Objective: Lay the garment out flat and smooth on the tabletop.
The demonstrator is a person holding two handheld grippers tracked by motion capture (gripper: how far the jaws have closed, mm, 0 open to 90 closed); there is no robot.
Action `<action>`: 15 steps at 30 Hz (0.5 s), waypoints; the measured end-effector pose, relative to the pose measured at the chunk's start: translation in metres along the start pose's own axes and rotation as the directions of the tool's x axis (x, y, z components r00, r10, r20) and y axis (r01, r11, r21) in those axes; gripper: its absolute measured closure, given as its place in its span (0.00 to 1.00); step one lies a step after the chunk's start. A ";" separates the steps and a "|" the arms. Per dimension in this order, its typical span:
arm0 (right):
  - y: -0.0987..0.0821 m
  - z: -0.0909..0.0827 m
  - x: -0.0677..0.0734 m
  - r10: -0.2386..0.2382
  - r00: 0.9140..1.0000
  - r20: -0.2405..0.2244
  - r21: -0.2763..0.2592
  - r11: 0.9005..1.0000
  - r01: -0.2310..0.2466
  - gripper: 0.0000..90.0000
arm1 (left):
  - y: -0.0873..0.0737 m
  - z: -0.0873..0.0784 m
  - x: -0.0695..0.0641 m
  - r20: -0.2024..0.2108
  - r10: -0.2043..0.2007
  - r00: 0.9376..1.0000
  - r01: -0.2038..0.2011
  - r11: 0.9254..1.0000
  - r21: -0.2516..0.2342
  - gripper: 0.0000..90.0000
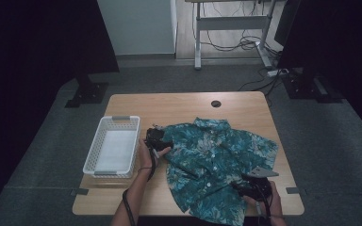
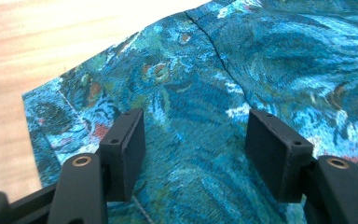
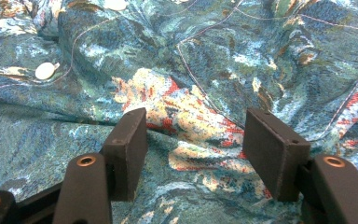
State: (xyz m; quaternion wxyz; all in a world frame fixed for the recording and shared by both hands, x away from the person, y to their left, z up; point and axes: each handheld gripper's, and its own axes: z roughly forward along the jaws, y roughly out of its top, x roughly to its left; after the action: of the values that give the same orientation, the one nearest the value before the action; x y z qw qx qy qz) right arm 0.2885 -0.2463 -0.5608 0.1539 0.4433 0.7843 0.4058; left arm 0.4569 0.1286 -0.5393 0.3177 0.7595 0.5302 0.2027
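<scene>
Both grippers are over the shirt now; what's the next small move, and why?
Probably lower the left gripper and close it on the shirt's sleeve edge. Its jaws stand open above flat fabric near the hem by the bare table. The right gripper is likewise open over the cloth, gripping nothing.

A light wooden desk (image 1: pixel 179 106) stands on grey carpet (image 1: pixel 42 141) (dimly lit); behind it, a pale wall (image 1: pixel 136 26), a metal-framed table (image 1: pixel 231 23) and loose cables (image 1: pixel 235 44).

Left gripper (image 2: pixel 191 154) jaws apart over teal patterned shirt (image 2: pixel 242 70), wooden table (image 2: pixel 42 46) beyond
</scene>
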 end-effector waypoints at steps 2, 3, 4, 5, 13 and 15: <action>0.000 0.000 0.001 -0.008 1.000 0.000 0.000 1.000 0.008 0.42 | -0.004 -0.011 -0.003 0.010 0.012 1.000 -0.012 1.000 -0.025 0.42; 0.000 0.000 0.001 -0.009 1.000 0.001 0.001 1.000 0.009 0.42 | -0.006 -0.017 -0.005 0.022 0.017 1.000 -0.016 0.999 -0.036 0.42; 0.000 0.001 0.001 -0.010 1.000 0.003 0.003 1.000 0.010 0.41 | -0.009 -0.023 -0.007 0.034 0.023 0.999 -0.021 0.999 -0.045 0.41; 0.000 0.001 0.002 -0.011 1.000 0.005 0.006 1.000 0.011 0.40 | -0.012 -0.029 -0.009 0.039 0.029 0.999 -0.027 0.998 -0.053 0.41; 0.001 -0.001 0.011 -0.038 0.999 0.019 0.019 0.999 0.038 0.38 | -0.049 -0.062 -0.028 0.112 0.099 0.989 -0.093 0.994 -0.059 0.41; 0.002 -0.002 0.014 -0.040 0.999 0.020 0.012 0.999 0.040 0.38 | -0.058 -0.065 -0.032 0.126 0.114 0.985 -0.108 0.993 -0.053 0.41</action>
State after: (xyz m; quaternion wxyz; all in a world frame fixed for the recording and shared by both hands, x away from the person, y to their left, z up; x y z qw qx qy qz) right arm 0.2803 -0.2358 -0.5565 0.1671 0.4326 0.7937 0.3937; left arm 0.3641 0.1294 -0.5323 0.3569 0.7919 0.4606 0.1826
